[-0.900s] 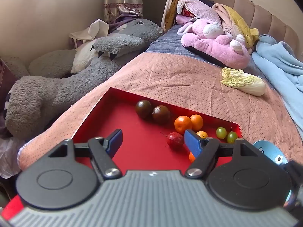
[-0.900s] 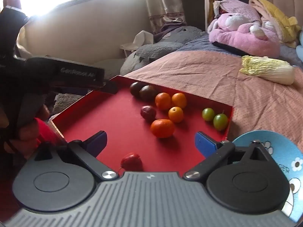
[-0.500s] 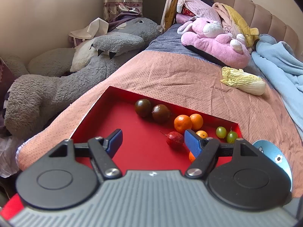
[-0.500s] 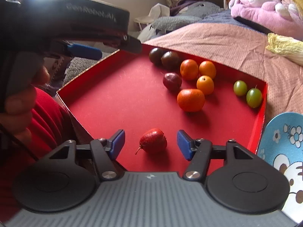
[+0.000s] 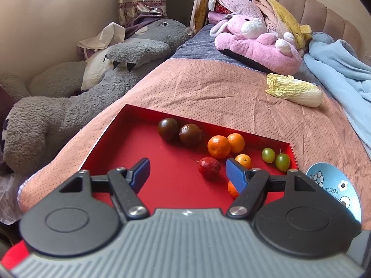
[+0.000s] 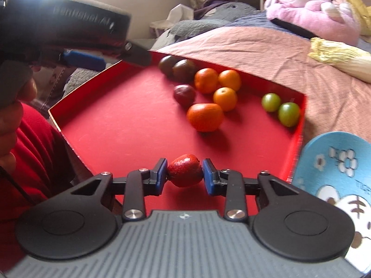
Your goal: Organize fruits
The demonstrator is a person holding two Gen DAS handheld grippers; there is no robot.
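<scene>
A red tray [image 5: 143,143] lies on the bed and holds fruit: two dark plums [image 5: 168,129], several oranges [image 5: 218,146], two green grapes [image 5: 268,154] and a small dark red fruit [image 5: 209,168]. My right gripper [image 6: 184,173] is shut on a small bright red fruit [image 6: 184,173] near the tray's [image 6: 129,120] front edge. The oranges [image 6: 205,117], grapes [image 6: 270,102] and plums [image 6: 184,70] lie beyond it. My left gripper [image 5: 187,173] is open and empty above the tray; it also shows at the upper left of the right wrist view [image 6: 83,56].
A blue cartoon plate [image 6: 336,176] lies right of the tray, also in the left wrist view [image 5: 334,185]. A napa cabbage [image 5: 294,90], a pink plush rabbit [image 5: 255,39] and a blue blanket [image 5: 343,69] lie farther up the bed. A grey plush [image 5: 69,106] lies left.
My right gripper moved forward and down around the bright red fruit and closed on it. My left gripper stayed open and almost still.
</scene>
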